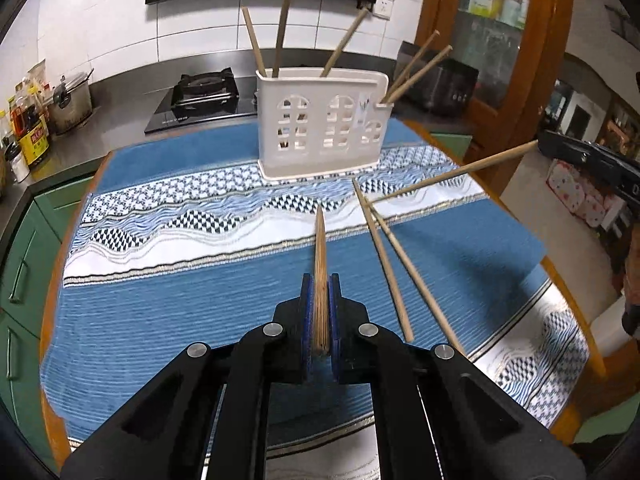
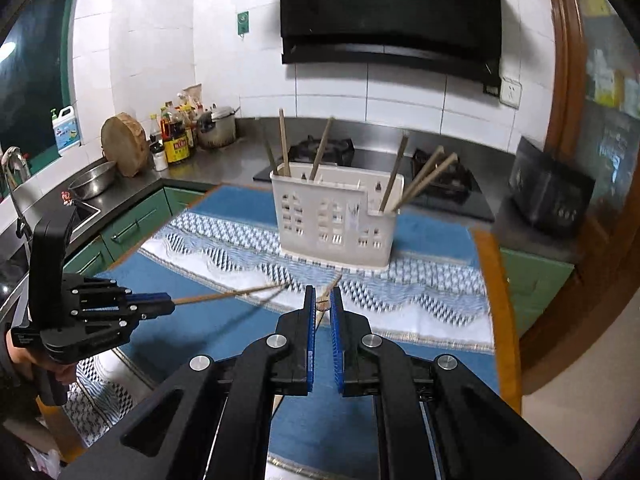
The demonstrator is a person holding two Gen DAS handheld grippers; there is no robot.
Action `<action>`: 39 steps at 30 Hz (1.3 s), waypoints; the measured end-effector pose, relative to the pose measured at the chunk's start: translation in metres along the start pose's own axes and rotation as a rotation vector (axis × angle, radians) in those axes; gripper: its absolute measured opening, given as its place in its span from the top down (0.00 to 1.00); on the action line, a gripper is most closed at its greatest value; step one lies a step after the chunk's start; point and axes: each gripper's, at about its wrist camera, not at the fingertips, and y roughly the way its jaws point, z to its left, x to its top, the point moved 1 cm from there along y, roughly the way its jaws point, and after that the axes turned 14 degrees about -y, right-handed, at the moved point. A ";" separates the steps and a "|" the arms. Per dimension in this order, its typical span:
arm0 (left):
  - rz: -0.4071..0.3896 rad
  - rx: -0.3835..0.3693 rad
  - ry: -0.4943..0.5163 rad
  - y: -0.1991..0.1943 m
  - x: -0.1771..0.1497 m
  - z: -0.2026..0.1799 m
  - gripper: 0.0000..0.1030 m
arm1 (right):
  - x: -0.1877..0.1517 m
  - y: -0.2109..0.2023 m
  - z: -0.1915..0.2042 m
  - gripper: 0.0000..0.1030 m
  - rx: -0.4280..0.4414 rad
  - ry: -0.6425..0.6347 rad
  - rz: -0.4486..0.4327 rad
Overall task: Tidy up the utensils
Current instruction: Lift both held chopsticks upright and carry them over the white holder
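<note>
A white utensil holder (image 1: 320, 132) (image 2: 336, 222) stands at the far side of the table and holds several wooden chopsticks upright. My left gripper (image 1: 320, 280) (image 2: 170, 305) is shut on one chopstick (image 1: 320, 256) (image 2: 228, 294) that points forward above the cloth. My right gripper (image 2: 323, 294) is shut on another chopstick (image 2: 326, 300) (image 1: 452, 174), which slants across the table in the left wrist view. Two loose chopsticks (image 1: 386, 264) lie on the cloth to the right of the left gripper.
A blue and white patterned cloth (image 1: 180, 280) covers the round wooden table (image 2: 502, 320). Behind it are a gas stove (image 1: 204, 92), a steel pot (image 2: 216, 126), sauce bottles (image 2: 176, 136), a chopping block (image 2: 124, 146) and a black appliance (image 2: 548, 196).
</note>
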 end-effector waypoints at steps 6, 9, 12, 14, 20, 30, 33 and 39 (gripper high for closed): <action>-0.040 -0.017 0.007 -0.009 0.022 -0.005 0.95 | 0.033 -0.002 -0.029 0.93 0.034 0.004 -0.035; -0.059 -0.029 0.012 -0.013 0.034 -0.007 0.95 | 0.053 -0.005 -0.043 0.93 0.040 -0.001 -0.056; -0.079 -0.031 0.025 -0.016 0.046 -0.011 0.95 | 0.076 -0.009 -0.058 0.93 0.028 -0.017 -0.075; -0.087 -0.040 0.030 -0.018 0.054 -0.012 0.95 | 0.093 -0.011 -0.069 0.93 0.008 -0.028 -0.090; -0.107 -0.041 0.052 -0.022 0.073 -0.016 0.95 | 0.132 -0.007 -0.091 0.93 -0.023 -0.049 -0.096; -0.162 -0.043 0.079 -0.037 0.104 -0.021 0.95 | 0.158 0.014 -0.101 0.93 -0.051 -0.101 -0.060; -0.190 -0.053 0.091 -0.043 0.115 -0.027 0.95 | 0.156 0.037 -0.105 0.93 -0.017 -0.078 -0.005; -0.233 -0.078 0.113 -0.051 0.135 -0.040 0.95 | 0.147 0.075 -0.109 0.93 0.022 -0.036 0.073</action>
